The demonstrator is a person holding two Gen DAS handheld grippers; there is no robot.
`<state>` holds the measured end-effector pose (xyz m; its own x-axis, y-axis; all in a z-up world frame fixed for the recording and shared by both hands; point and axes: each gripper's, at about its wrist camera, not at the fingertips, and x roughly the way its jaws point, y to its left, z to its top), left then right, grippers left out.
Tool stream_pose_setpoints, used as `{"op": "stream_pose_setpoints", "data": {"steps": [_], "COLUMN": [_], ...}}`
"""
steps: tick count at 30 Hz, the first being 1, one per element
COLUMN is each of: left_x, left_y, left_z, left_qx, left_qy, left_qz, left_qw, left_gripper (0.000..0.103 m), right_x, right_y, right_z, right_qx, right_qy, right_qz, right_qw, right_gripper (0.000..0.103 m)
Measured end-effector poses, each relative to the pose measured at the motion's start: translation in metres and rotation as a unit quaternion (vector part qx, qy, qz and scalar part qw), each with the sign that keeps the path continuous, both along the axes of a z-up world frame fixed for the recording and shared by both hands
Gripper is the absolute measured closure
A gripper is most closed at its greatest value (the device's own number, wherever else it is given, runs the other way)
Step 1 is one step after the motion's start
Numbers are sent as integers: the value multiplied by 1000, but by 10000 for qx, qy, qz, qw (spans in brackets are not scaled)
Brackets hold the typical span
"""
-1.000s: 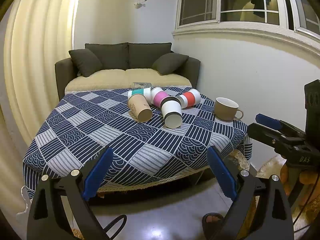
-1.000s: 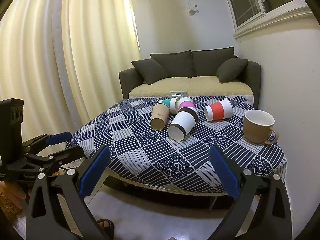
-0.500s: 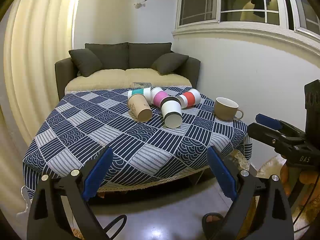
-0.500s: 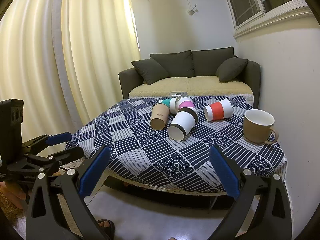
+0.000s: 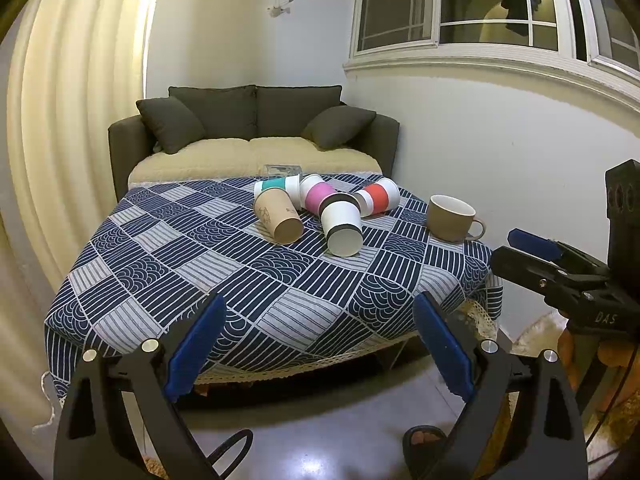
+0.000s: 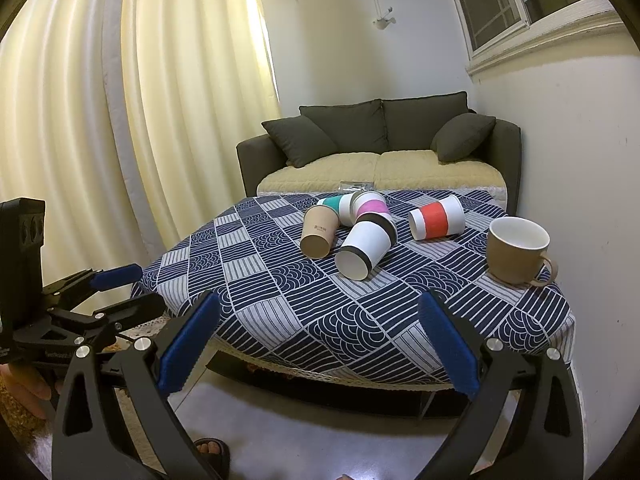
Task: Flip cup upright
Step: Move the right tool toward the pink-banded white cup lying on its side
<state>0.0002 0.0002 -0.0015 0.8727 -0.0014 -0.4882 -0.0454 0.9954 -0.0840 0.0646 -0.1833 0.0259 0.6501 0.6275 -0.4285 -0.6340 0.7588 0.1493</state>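
Several paper cups lie on their sides in a cluster at the far middle of the table: a brown one [image 5: 279, 217] [image 6: 319, 230], a white one with a black band [image 5: 341, 227] [image 6: 366, 244], a pink-banded one [image 5: 317, 197] [image 6: 370, 207], a teal-banded one [image 5: 277, 187] [image 6: 336, 204] and a red-banded one [image 5: 378, 197] [image 6: 437, 217]. My left gripper [image 5: 316, 350] is open and empty, short of the table's near edge. My right gripper [image 6: 316, 350] is open and empty, also short of the near edge.
A tan mug [image 5: 451, 218] [image 6: 516, 250] stands upright at the table's right side. The table wears a blue patterned cloth [image 5: 168, 264] [image 6: 256, 280]. A dark sofa [image 5: 256, 128] stands behind it. A wall runs close on the right, curtains on the left.
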Motion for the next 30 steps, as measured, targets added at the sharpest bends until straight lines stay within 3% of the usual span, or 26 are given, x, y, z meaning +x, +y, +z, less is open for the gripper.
{"op": "stream_pose_setpoints", "data": {"steps": [12, 16, 21, 30], "left_x": [7, 23, 47, 106], "left_y": [5, 15, 24, 44], "left_z": [7, 13, 25, 40], "left_qx": [-102, -290, -108, -76], "left_qy": [58, 184, 159, 146], "left_qz": [62, -3, -66, -131], "left_qw": [9999, 9994, 9998, 9998], "left_gripper": [11, 11, 11, 11], "right_x": [20, 54, 92, 191], "right_y": [5, 15, 35, 109], "right_z": [8, 15, 34, 41], "right_qx": [-151, -354, -551, -1689], "right_qy": [174, 470, 380, 938], "right_qz": [-77, -28, 60, 476], "right_qw": [9997, 9983, 9977, 9800], "right_gripper": [5, 5, 5, 5]}}
